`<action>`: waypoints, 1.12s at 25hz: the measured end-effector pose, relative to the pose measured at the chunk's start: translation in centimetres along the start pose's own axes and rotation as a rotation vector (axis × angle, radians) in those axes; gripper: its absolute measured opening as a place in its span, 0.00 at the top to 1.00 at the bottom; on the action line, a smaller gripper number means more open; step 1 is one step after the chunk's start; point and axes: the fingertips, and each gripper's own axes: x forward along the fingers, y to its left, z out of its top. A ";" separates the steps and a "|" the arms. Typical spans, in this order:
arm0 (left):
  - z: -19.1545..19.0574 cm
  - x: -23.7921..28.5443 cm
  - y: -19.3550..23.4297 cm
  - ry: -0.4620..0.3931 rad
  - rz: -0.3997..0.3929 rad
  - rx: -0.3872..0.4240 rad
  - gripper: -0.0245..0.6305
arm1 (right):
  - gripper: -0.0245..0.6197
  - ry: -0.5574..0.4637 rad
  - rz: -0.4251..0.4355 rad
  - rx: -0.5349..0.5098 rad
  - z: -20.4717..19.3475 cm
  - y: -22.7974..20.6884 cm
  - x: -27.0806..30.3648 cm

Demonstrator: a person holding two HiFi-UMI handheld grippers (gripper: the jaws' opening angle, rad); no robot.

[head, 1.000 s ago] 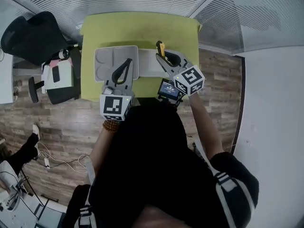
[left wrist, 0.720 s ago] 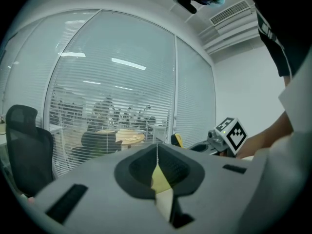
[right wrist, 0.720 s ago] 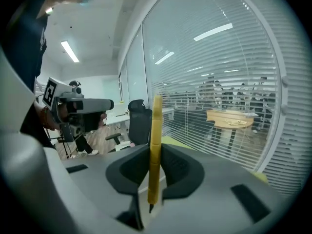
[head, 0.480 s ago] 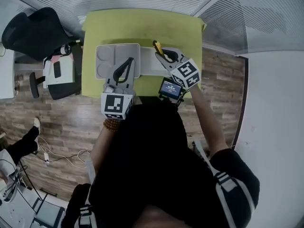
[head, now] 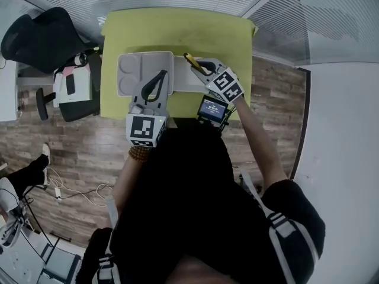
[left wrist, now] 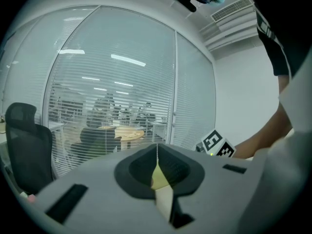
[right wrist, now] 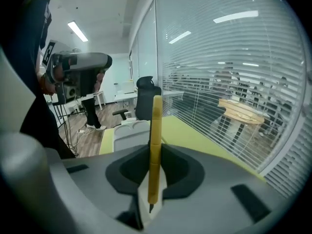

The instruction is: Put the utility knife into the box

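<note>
A yellow utility knife [head: 190, 61] [right wrist: 155, 130] stands upright between the jaws of my right gripper [head: 199, 67] [right wrist: 153, 152], which is shut on it above the green table [head: 177, 34]. The knife's tip hangs just right of the grey moulded box [head: 133, 70] [right wrist: 127, 134], near its right edge. A white section [head: 185, 81] lies beside the box. My left gripper [head: 160, 77] [left wrist: 157, 152] hovers over the box's right half, its jaws meeting with nothing between them.
A black office chair [head: 41, 40] and a small stand with clutter [head: 74, 90] sit left of the table. A small lit screen [head: 213, 109] is at the near table edge. Blinds and glass wall run behind the table. A person [right wrist: 95, 106] stands further back in the room.
My right gripper has carried the knife leftward, closer to the box's right edge, and turned it a little. The left gripper has barely moved.
</note>
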 end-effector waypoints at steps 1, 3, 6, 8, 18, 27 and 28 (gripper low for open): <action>0.0 0.0 0.0 0.002 0.000 -0.001 0.93 | 0.87 0.018 0.009 -0.010 -0.4 0.1 0.3; -0.1 0.2 0.1 0.006 0.000 -0.002 0.93 | 0.87 0.052 0.024 -0.028 -1.2 0.2 1.0; -0.3 0.5 -0.1 0.012 0.001 -0.003 0.93 | 0.87 0.082 0.038 -0.055 -2.1 0.1 1.6; -0.4 0.5 -0.2 0.017 0.002 -0.004 0.93 | 0.87 0.094 0.038 -0.076 -2.5 0.0 2.0; -1.1 0.6 0.5 0.039 0.041 -0.014 0.93 | 0.87 0.160 0.107 -0.087 -4.7 0.3 4.5; -1.1 0.2 2.0 0.040 0.077 -0.024 0.93 | 0.87 0.249 0.140 -0.118 -6.8 0.6 6.9; -1.1 0.2 2.0 0.040 0.078 -0.023 0.93 | 0.87 0.260 0.143 -0.127 -7.2 0.7 7.1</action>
